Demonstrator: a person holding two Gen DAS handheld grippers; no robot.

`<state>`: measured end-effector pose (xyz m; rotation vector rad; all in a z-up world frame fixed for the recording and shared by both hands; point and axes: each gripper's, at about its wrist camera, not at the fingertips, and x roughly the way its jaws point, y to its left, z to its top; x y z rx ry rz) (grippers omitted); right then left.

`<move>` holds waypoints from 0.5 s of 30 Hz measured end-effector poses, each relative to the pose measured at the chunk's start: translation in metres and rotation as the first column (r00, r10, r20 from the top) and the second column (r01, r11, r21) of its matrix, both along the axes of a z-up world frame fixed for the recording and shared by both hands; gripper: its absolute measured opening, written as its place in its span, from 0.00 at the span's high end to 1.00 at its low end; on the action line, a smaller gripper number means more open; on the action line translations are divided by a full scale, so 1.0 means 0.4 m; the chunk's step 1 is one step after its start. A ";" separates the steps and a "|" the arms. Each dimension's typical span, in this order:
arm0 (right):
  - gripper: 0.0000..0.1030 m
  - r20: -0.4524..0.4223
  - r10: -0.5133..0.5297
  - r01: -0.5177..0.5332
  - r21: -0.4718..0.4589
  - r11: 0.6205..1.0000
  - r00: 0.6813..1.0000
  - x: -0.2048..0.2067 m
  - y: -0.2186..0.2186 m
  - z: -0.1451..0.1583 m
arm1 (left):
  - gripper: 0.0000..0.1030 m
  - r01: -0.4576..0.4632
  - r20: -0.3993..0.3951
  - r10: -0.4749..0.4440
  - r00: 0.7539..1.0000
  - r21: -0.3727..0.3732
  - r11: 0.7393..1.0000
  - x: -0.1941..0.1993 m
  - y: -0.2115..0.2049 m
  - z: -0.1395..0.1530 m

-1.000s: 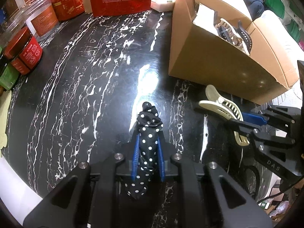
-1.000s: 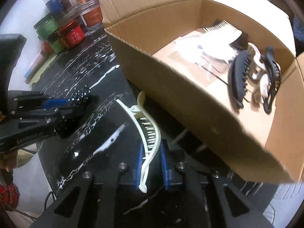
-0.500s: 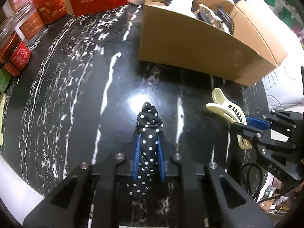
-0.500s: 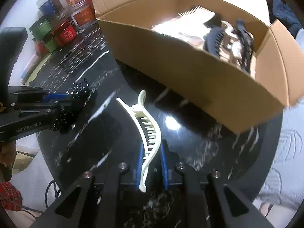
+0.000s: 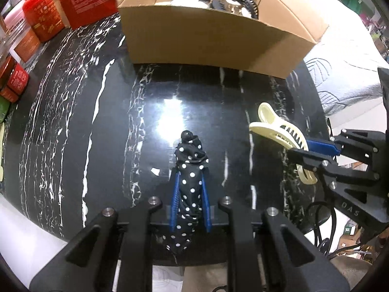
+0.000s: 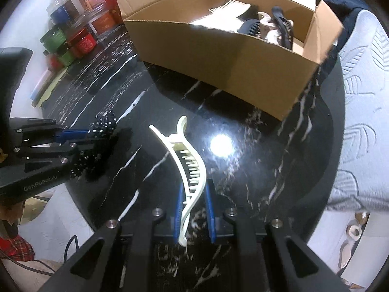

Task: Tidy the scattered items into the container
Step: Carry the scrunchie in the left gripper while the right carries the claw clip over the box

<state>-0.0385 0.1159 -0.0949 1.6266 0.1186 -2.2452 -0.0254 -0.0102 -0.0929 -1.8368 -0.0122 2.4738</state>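
Cardboard box [image 5: 214, 36] now farther from both loaded hand-held grippers, more black tabletop [image 5: 97, 121] between.

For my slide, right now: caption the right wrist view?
Right gripper clamps a cream plastic hair clip above black marble, facing the open cardboard box.

Place: a lived-in home room.
Table [image 5: 73, 126]: black marble, white veins.
Edge: jars [image 6: 82, 41], red tins [image 5: 43, 24].
Beside: white embossed bedding [image 6: 359, 121].

Overhead glare on a glossy black bench [image 5: 73, 126]

A bright lamp reflection flared on the polished stone in both views; fisheye distortion bent the dark, vignetted edges, and the cardboard box [image 6: 218, 56] looked slightly motion-blurred.
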 end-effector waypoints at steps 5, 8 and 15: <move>0.84 -0.001 -0.013 0.013 -0.014 1.000 1.000 0.025 0.023 0.025 | 0.85 0.022 -0.027 -0.022 0.999 -0.020 1.000 -0.014 0.023 0.035; 0.84 -0.008 -0.015 0.015 -0.018 1.000 1.000 0.033 0.033 0.043 | 0.85 0.032 -0.047 -0.033 0.998 -0.028 0.999 -0.019 0.027 0.065; 0.84 -0.042 -0.012 0.012 -0.008 1.000 0.999 0.027 0.049 0.111 | 0.85 0.043 -0.095 -0.046 0.994 -0.038 0.998 -0.035 0.014 0.139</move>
